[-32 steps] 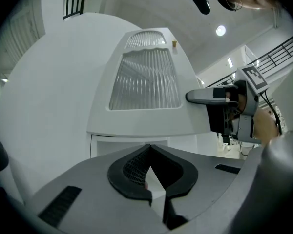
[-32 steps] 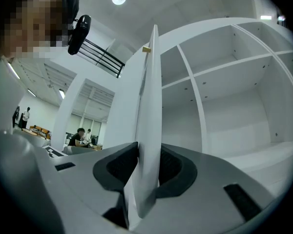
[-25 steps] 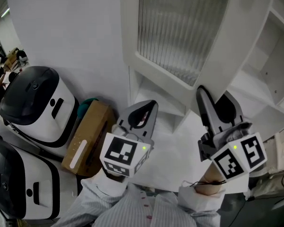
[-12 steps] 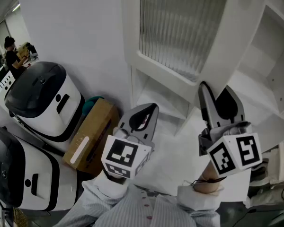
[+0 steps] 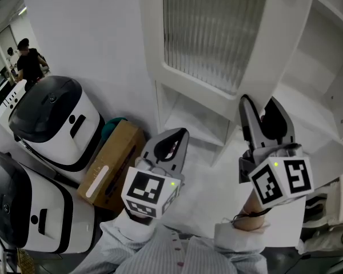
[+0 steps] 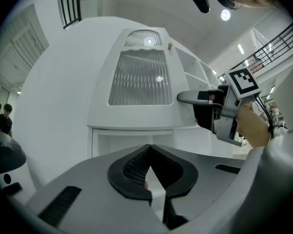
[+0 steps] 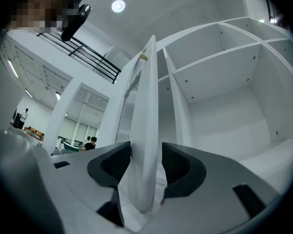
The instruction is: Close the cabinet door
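The white cabinet door (image 5: 211,33) with ribbed glass stands open in front of the empty cabinet shelves (image 5: 326,67). My right gripper (image 5: 260,103) straddles the door's free edge (image 7: 149,130). Its jaws have just been opening, and a thin gap shows between the edge and the right-hand pad, so the edge lies loose between them. My left gripper (image 5: 180,135) hangs lower left of the door, apart from it, its tips (image 6: 150,147) shut together on nothing. In the left gripper view the door (image 6: 139,77) faces me, with the right gripper (image 6: 219,111) at its right side.
Two white machines with black tops (image 5: 51,124) (image 5: 23,210) stand at the left beside a cardboard box (image 5: 108,164) against the white wall (image 5: 86,44). People (image 5: 31,61) stand far off at the upper left. Open lower shelves (image 5: 188,119) lie under the door.
The right gripper's jaws have spread apart around the door edge. The gripper and door have shifted slightly in the view. The left gripper has barely moved.
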Available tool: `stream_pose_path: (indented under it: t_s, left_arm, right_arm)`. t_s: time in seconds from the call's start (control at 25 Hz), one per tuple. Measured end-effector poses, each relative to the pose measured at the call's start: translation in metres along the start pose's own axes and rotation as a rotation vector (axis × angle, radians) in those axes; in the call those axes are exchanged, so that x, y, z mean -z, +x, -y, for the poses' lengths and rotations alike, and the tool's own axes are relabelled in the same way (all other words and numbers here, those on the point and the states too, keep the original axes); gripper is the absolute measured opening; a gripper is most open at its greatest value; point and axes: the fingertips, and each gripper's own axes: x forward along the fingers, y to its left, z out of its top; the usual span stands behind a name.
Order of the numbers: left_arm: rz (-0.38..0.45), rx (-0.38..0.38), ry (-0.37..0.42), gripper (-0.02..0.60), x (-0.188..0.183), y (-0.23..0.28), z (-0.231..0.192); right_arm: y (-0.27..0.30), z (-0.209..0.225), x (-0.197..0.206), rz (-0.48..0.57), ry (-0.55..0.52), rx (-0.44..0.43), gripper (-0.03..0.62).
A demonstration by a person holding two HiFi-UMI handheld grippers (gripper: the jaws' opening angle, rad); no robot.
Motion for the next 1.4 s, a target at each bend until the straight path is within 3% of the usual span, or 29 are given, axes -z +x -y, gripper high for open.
stream_pose_path:
  t_s: [0.4, 1.4]
  left_arm:
    - [-0.012, -0.016, -0.01, 0.009, 0.007, 0.012, 0.001]
    - [-0.047, -0.028, -0.012, 0.009, 0.022, 0.047, 0.0]
  right_arm:
    - [0.008, 0.022, 0.004, 0.008, -0.008, 0.034, 0.225]
    - [0.033, 0.056, 0.016, 0.025, 0.052, 0.02, 0.236]
